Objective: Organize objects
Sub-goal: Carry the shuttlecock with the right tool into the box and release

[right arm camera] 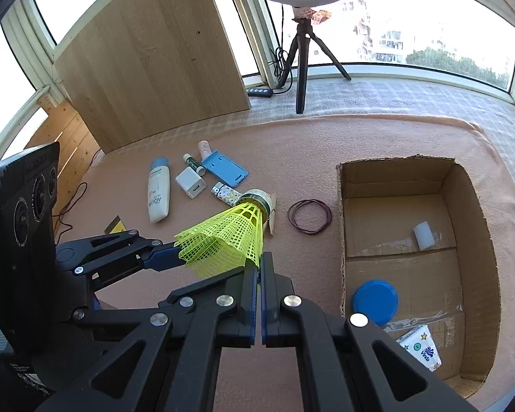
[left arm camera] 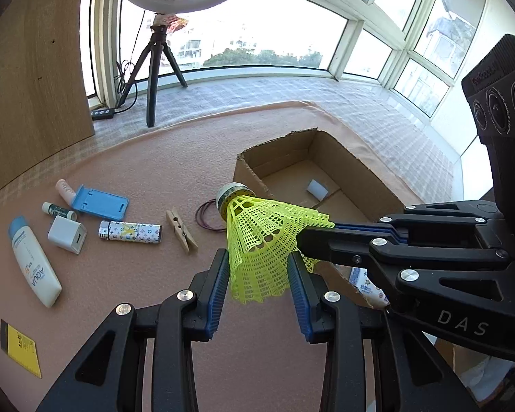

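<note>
A yellow mesh shuttlecock (left arm camera: 261, 240) with a worn cork tip hangs above the pink mat, held by both grippers. My left gripper (left arm camera: 259, 257) has its blue pads pressed on either side of the skirt, so it is shut on it. My right gripper (right arm camera: 259, 261) is shut on the skirt's rim, with a sliver of yellow between its pads. In the right wrist view the shuttlecock (right arm camera: 230, 237) points up and to the right, and the left gripper (right arm camera: 178, 257) comes in from the left. An open cardboard box (right arm camera: 395, 168) lies to the right of it.
The box holds a white roll (right arm camera: 424, 237), a blue lid (right arm camera: 376, 302) and a tissue pack (right arm camera: 420, 346). On the mat lie a sunscreen bottle (left arm camera: 34, 264), charger (left arm camera: 67, 233), lighter (left arm camera: 130, 231), clothespin (left arm camera: 182, 230), blue stand (left arm camera: 99, 202), rubber bands (right arm camera: 310, 221) and a yellow card (left arm camera: 20, 346). A tripod (left arm camera: 154, 68) stands behind.
</note>
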Tool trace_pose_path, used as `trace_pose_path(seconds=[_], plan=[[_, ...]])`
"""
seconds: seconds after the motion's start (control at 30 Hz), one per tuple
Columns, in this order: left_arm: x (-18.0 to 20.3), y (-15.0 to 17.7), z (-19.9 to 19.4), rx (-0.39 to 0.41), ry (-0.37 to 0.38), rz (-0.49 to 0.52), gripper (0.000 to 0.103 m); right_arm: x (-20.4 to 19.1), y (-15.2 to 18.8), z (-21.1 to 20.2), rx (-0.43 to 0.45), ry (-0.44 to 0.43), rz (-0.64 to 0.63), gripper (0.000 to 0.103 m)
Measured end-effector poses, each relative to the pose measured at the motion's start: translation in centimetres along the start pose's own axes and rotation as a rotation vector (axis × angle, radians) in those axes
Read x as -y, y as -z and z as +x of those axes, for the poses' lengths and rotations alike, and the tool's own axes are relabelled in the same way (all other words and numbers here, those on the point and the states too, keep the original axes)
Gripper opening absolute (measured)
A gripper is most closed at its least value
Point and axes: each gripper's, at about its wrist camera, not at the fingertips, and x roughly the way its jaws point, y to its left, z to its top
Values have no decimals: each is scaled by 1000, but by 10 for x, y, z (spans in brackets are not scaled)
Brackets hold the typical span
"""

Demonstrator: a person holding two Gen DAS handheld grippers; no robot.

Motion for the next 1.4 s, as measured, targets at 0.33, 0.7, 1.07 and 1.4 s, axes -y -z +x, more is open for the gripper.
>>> trace_pose_path(seconds=[0.33,0.7,1.07,1.4], plan=[[93,-23,28,-6,87,112,38,68,22,-54,57,107,100,2],[156,-32,45,-23,132,197,38,119,45,-88,89,176,180,2],[142,-30,49,-58,94,140,54,129,48,-93,92,209,212,40],[99,-22,34,-55,39,70,54,117,41,-81,76,175,198,40]])
